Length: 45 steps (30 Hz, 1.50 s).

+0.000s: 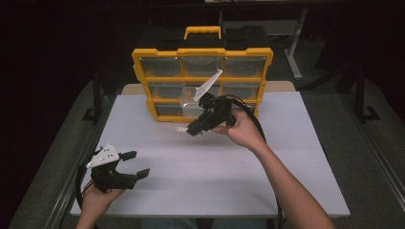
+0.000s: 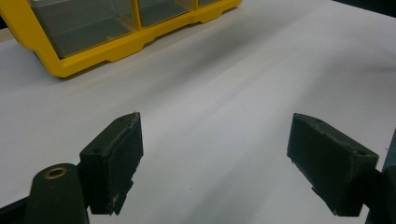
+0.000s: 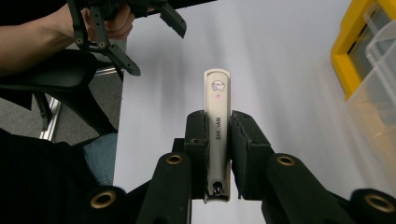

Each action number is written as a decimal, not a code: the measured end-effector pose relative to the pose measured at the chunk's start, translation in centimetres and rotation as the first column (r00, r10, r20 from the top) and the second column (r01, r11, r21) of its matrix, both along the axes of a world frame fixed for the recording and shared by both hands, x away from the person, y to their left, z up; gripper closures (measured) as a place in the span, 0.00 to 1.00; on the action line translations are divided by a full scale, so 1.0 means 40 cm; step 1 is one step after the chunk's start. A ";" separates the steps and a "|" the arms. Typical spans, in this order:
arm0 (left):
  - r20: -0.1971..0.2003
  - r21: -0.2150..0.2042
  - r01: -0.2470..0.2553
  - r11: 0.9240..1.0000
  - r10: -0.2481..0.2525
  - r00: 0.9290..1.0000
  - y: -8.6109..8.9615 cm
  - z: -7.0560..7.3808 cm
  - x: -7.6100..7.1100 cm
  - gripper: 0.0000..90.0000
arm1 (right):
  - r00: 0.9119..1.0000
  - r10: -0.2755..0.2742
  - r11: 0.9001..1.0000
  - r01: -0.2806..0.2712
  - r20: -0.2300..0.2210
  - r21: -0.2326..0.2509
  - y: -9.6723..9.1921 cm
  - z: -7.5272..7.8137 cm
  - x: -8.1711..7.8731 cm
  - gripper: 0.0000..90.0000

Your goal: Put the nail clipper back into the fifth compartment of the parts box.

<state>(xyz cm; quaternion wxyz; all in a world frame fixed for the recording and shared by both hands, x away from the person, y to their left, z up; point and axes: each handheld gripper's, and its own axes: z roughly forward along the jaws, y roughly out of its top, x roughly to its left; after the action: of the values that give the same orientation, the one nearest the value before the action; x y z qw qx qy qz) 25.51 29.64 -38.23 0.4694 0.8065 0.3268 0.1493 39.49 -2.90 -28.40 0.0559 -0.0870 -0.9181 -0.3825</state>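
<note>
Nail clipper (image 3: 218,135) clamped between the two black jaws of the right tool (image 3: 218,156), gripped by its long sides, free end poking out past the jaw tips with a small printed picture on it. Seen from above as a pale sliver (image 1: 182,129) jutting from the right tool (image 1: 195,129), held in the air above the white desk (image 1: 205,176), just in front of the yellow organizer case (image 1: 203,53). Case standing upright at the far side of the desk, clear compartments facing forward, black handle section with a yellow grip on top. One clear bin (image 1: 191,107) partly pulled out of the lower middle row, right beside the raised clipper. Same bin (image 3: 376,79) at the right edge of the right tool's own view, next to the yellow frame.

Left tool (image 1: 136,164) resting low near the desk's front left corner, held in a hand (image 1: 98,198), jaws spread wide with nothing between them. Bare white desk (image 2: 224,93) between the parted pads (image 2: 114,154), case corner (image 2: 70,65) beyond.
</note>
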 end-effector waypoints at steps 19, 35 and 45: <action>-0.005 0.001 0.005 1.000 -0.005 1.000 -0.001 0.000 0.004 0.21 | 1.000 -0.002 1.000 0.002 -0.002 -0.003 0.005 0.066 0.032 0.84; -0.003 0.003 0.006 1.000 -0.006 1.000 0.001 0.000 0.004 0.21 | 1.000 -0.008 1.000 0.008 0.028 0.009 0.011 0.121 0.076 0.84; -0.005 -0.003 0.010 1.000 -0.010 1.000 -0.003 -0.005 0.002 0.21 | 0.998 -0.030 0.999 0.029 0.051 0.020 -0.003 0.156 0.096 0.84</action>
<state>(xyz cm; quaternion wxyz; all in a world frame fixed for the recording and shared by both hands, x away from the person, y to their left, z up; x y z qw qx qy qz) 25.58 29.51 -38.42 0.4704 0.8079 0.3242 0.1445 43.33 -3.02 -22.17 0.0274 -0.0901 -0.9142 -0.3942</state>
